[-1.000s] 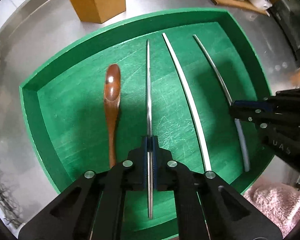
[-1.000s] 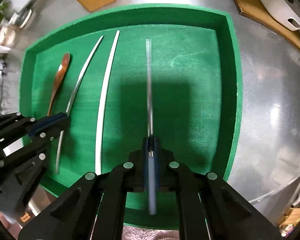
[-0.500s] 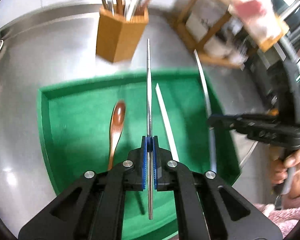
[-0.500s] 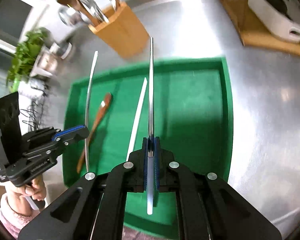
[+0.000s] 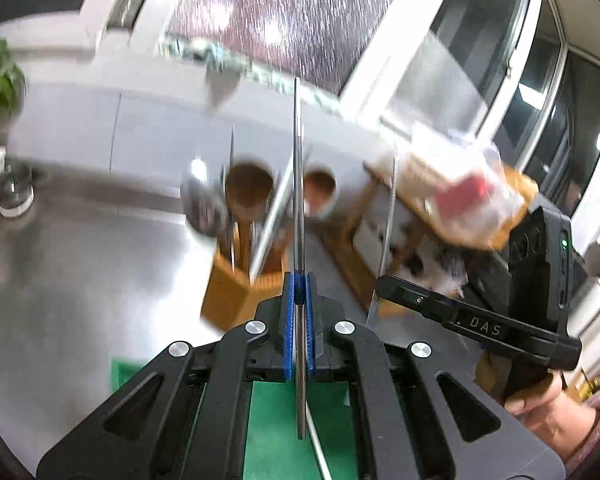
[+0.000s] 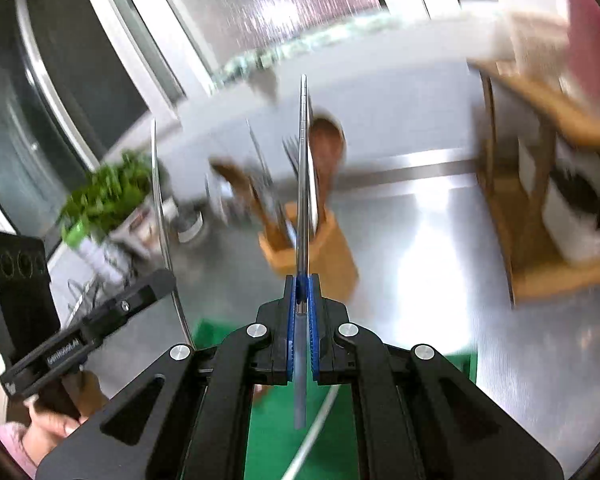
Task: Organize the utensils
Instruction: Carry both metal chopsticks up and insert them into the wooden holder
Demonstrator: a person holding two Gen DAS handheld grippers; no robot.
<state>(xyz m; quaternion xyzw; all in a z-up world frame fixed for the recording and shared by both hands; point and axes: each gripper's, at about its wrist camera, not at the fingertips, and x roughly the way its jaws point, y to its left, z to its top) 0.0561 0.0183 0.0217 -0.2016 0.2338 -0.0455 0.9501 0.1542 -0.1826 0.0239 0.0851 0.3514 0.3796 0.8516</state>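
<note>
With each gripper [image 5: 299, 300] [image 6: 302, 296] clamping one metal chopstick [image 5: 299, 200] [image 6: 302, 184], holder [image 5: 240, 292] lies far ahead; white chopstick [image 6: 312, 436] remains in tray [image 5: 272, 432].

Polished metal chopsticks [image 5: 299, 184] [image 6: 302, 184] are gleaming between ribbed blue pads [image 5: 287, 340] on each matt black plastic claw, while ahead a smooth wooden holder [image 6: 320, 256] is standing on a glossy steel counter [image 6: 432, 280], and below a green tray [image 5: 276, 432] is looking matt.
</note>
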